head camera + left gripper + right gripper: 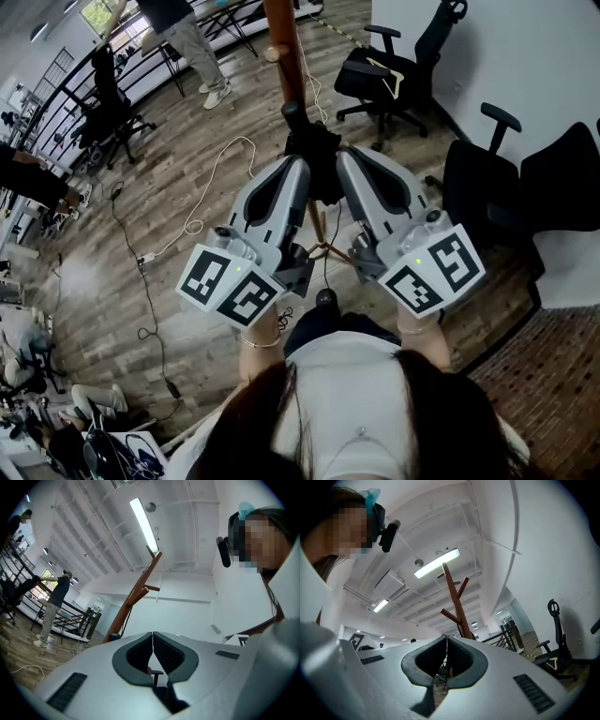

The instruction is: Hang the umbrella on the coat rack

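My left gripper [153, 639], right gripper [446, 641]: jaws pressed together, nothing held. Umbrella [317, 155] dead ahead between both tips, against coat rack [282, 37] pole, long axis along pole, handle up. Both grippers equally near. Looks hung; can't confirm hook.

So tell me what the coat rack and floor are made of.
Coat rack: likely wood, reddish-brown with a smooth satin look and angled pegs. Floor: wood or wood-look planks, grey-brown, with visible seams and grain; which is unclear.
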### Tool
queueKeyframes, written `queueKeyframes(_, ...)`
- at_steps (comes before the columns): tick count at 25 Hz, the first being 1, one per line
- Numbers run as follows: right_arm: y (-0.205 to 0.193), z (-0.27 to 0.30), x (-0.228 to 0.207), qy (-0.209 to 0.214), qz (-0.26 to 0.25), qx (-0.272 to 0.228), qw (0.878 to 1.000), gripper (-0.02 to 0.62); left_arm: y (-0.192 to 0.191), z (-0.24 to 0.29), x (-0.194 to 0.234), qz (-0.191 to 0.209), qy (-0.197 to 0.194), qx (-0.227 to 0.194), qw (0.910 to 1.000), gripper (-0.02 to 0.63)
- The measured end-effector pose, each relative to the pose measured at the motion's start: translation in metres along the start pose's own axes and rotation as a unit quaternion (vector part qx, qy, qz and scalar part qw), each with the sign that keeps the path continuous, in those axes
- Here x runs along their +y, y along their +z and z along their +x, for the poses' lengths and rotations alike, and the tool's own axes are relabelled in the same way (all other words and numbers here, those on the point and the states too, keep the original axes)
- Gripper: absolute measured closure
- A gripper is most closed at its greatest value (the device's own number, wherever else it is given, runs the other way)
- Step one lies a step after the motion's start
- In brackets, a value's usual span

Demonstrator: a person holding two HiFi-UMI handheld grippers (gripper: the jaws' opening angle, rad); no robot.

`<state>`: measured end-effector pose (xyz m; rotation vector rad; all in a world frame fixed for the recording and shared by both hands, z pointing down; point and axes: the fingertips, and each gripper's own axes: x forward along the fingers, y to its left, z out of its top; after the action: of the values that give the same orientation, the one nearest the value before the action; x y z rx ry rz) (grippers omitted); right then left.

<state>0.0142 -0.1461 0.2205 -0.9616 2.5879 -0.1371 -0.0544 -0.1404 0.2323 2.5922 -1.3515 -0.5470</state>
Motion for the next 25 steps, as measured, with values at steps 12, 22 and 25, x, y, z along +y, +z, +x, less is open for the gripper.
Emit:
queueKeyframes(12,0.004,-0.045,0.016,0.009,0.000,0.008,1.000,0.560,-0.012,-0.023,-0.044,0.006,0.007,-0.005,0.9999,0.595)
queueKeyframes(22,0.000,-0.059,0.022,0.015,0.017,0.019,1.000,0.560,-0.018,-0.036,-0.060,0.006,0.019,0.001,0.9998,0.595)
queueKeyframes(25,-0.001,-0.063,0.025,0.017,0.021,0.018,0.999,0.560,-0.019,-0.042,-0.063,0.008,0.022,0.001,0.9997,0.595)
